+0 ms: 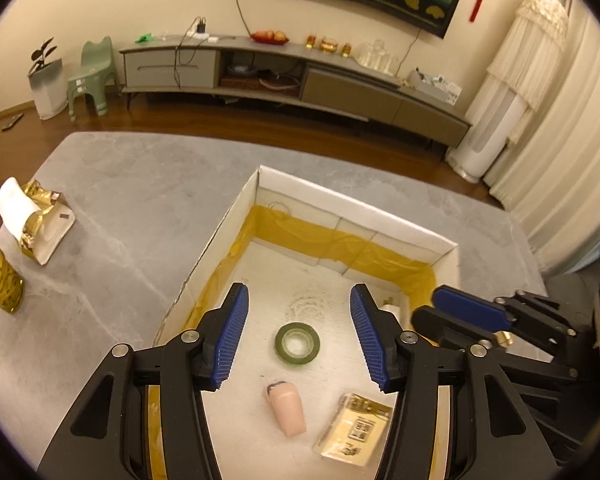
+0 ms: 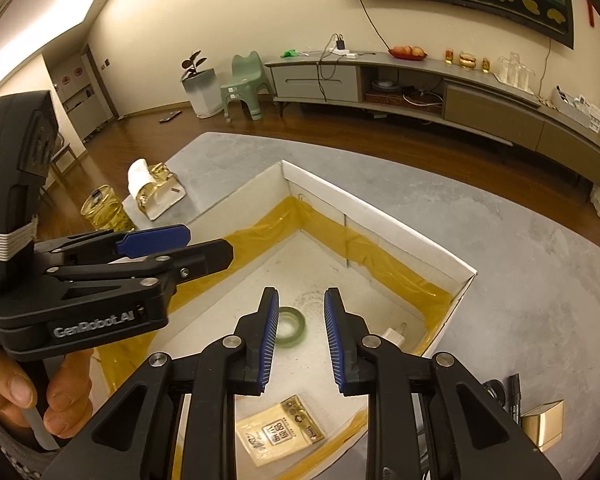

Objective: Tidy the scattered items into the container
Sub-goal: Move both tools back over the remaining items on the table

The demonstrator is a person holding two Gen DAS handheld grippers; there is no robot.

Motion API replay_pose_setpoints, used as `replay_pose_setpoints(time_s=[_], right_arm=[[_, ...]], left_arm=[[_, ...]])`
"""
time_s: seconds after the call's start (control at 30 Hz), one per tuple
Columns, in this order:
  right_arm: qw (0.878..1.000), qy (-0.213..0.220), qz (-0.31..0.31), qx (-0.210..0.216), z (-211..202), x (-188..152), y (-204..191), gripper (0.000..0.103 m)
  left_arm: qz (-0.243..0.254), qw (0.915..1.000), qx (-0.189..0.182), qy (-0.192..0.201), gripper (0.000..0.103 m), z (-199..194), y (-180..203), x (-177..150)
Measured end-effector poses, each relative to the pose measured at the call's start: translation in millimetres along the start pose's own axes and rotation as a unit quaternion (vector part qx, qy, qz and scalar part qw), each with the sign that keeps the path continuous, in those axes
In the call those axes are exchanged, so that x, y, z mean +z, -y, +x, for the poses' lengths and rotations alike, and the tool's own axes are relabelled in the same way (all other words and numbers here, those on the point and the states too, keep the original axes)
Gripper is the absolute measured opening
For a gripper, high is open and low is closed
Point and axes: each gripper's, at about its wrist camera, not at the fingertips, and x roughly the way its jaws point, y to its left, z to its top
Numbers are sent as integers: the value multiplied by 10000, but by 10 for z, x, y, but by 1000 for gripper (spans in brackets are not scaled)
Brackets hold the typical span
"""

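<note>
A white cardboard box (image 1: 340, 204) lined with yellow tape sits on the grey table. On its floor lie a green tape roll (image 1: 297, 343), a pink tube (image 1: 286, 408), a yellow sachet (image 1: 354, 428) and a white plug (image 1: 390, 304). My left gripper (image 1: 299, 292) hangs open over the box with nothing between its fingers. My right gripper (image 2: 302, 292) is also over the box (image 2: 380, 216), open but narrower and holding nothing. Beneath it are the tape roll (image 2: 294, 326) and the sachet (image 2: 280, 436). Each gripper shows in the other's view: the right gripper (image 1: 432, 304) and the left gripper (image 2: 210, 244).
A gold patterned jar (image 1: 0, 280) and a gold-wrapped tissue pack (image 1: 32, 216) stand at the table's left end. A black marker (image 2: 514, 396) and a small gold box (image 2: 544, 424) lie right of the box. A hand (image 2: 20, 392) holds the left gripper's handle. Beyond the table is wooden floor.
</note>
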Motion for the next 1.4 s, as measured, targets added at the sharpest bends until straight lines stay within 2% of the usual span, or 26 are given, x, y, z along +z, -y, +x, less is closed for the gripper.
replay_pose_setpoints(time_s=[0.07, 0.37, 0.63, 0.9, 1.13, 1.4], right_arm=[[10000, 42, -9, 27, -60, -8, -22, 26], [9983, 328, 227, 431, -427, -126, 19, 28], [9939, 502, 547, 821, -730, -446, 158, 29], [9945, 647, 247, 788, -1007, -591, 59, 32], [9949, 681, 267, 699, -1200, -743, 147, 33], [9951, 722, 373, 569, -1391, -915, 318, 38]], left_arm=[[-8, 10000, -15, 72, 56, -83, 5, -17], [449, 9963, 390, 625, 56, -618, 226, -188], [722, 9925, 311, 939, 56, -947, 501, -345], [1104, 9865, 546, 1075, 56, -1077, 772, -538], [1360, 9834, 493, 1100, 56, -1129, 989, -704], [1638, 9815, 313, 943, 56, -1016, 1345, -868]])
